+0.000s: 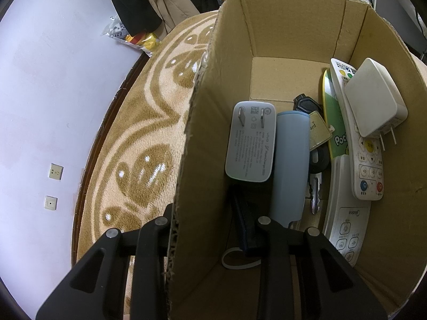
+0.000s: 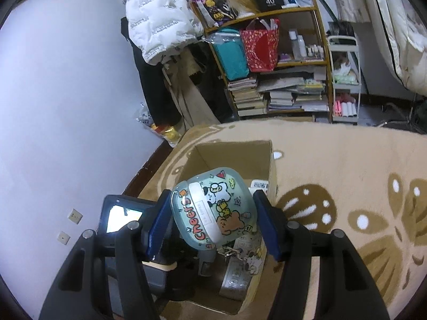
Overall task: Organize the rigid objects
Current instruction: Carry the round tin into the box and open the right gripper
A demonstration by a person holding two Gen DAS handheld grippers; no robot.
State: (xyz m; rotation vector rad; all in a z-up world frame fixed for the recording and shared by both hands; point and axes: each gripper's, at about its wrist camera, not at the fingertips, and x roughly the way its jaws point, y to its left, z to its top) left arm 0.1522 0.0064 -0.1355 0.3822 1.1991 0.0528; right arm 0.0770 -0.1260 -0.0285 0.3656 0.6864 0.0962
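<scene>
Cartoon-printed case (image 2: 213, 210): hard, glossy, light, judged slippery; pinched across its flanks by right gripper (image 2: 213, 226) fingers above cardboard box (image 2: 234, 157). Left gripper (image 1: 213, 229) fingers straddle the box wall.

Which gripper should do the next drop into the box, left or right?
Right. The right gripper already clamps the cartoon-printed case above the cardboard box. The left gripper straddles the box's side wall, one finger inside, one outside, so it looks busy steadying it.
</scene>
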